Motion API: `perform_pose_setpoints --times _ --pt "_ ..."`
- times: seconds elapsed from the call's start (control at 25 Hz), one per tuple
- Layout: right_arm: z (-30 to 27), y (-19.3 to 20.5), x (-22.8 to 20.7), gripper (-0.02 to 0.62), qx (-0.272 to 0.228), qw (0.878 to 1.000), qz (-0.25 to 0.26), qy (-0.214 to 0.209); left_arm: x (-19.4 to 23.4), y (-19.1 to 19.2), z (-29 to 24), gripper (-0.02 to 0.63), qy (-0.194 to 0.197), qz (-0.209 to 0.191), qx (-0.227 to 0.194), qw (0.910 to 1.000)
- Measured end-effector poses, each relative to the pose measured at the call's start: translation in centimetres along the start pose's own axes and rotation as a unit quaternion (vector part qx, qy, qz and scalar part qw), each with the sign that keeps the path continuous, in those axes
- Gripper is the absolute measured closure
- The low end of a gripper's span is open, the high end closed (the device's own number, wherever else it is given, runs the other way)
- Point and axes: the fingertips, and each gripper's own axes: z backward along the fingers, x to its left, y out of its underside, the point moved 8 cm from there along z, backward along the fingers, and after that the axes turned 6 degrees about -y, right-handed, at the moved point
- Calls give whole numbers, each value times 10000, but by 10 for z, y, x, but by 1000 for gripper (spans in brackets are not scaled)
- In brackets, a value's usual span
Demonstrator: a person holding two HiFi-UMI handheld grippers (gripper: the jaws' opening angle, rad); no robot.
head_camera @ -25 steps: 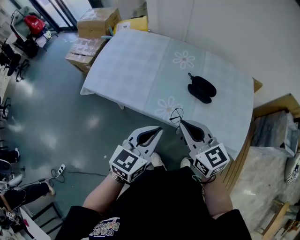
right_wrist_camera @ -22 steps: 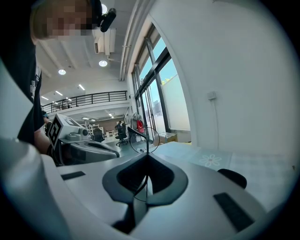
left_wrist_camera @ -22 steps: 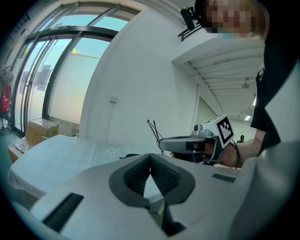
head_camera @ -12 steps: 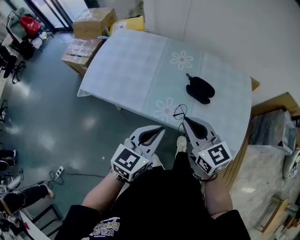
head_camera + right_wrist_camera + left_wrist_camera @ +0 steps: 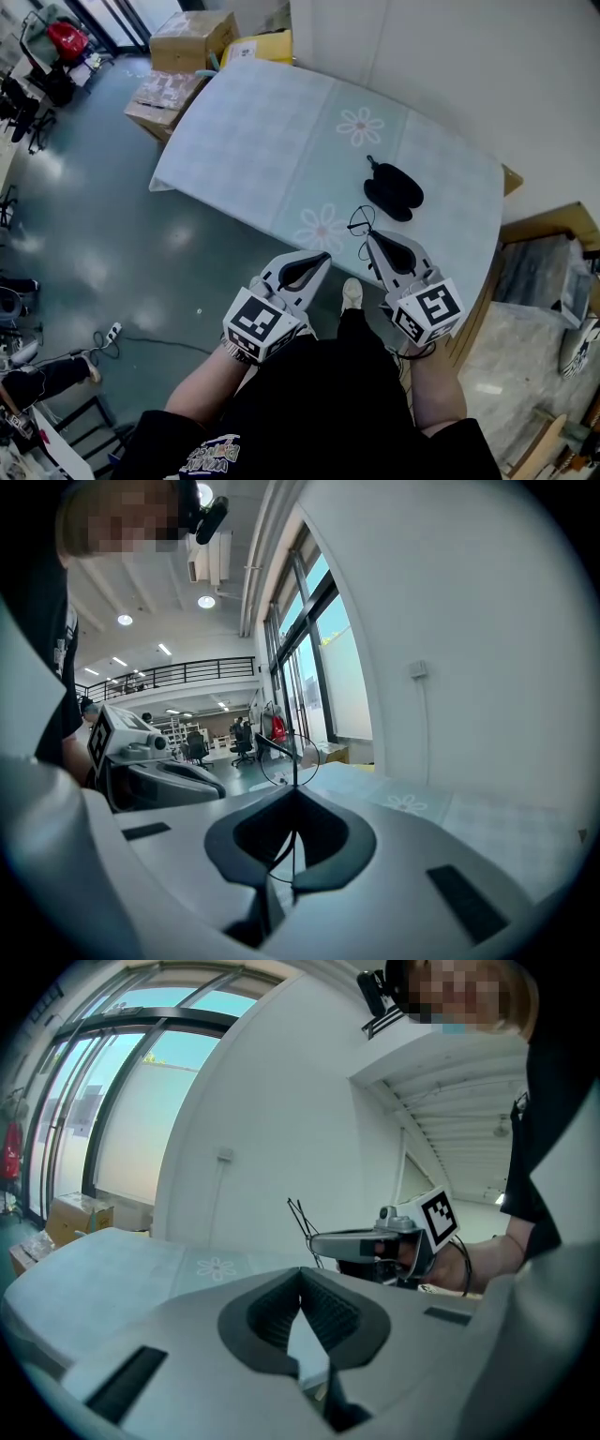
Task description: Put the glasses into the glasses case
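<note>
Black wire-rimmed glasses [image 5: 360, 223] hang pinched in the right gripper [image 5: 368, 237], whose jaws are pressed together on the thin frame; in the right gripper view one round lens ring stands up just past the jaw tips [image 5: 289, 759]. From the head view the glasses sit over the near edge of the table [image 5: 272, 122], which is covered in a pale blue-green cloth printed with flowers. The black glasses case [image 5: 394, 190] lies on that cloth a little beyond the glasses and apart from them, with a stretch of flowered cloth between; whether its lid is up cannot be told. The left gripper [image 5: 322, 257] is held beside the right one, off the table's near edge and above the glossy grey-green floor [image 5: 112, 244], its jaws closed on each other with nothing between them. A white wall [image 5: 450, 66] runs behind the table, cardboard boxes [image 5: 192, 42] are stacked at its far left corner, and the person's shoe [image 5: 352, 292] shows between the two grippers.
</note>
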Motion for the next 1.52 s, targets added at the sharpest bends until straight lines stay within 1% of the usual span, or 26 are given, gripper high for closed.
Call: perform_pose_setpoints --times 0.28,0.52,0.96,1.24,1.52 --pt "11 8 -54 572 199 9998 3 -20 -16 -3 -43 578 -13 -19 116 9999" --pt "15 18 -98 572 473 9988 61 -91 -28 -1 -76 578 -23 -22 216 9998" --pt "2 40 -173 572 1012 9942 137 -330 -39 6 -129 578 -132 -248 422 9987" --pt "-23 66 -212 572 1612 9851 205 -565 -34 11 -151 578 -256 -207 546 9980" --pt "-49 101 -235 572 2301 9697 191 -801 -31 24 -165 578 -349 -203 755 9963"
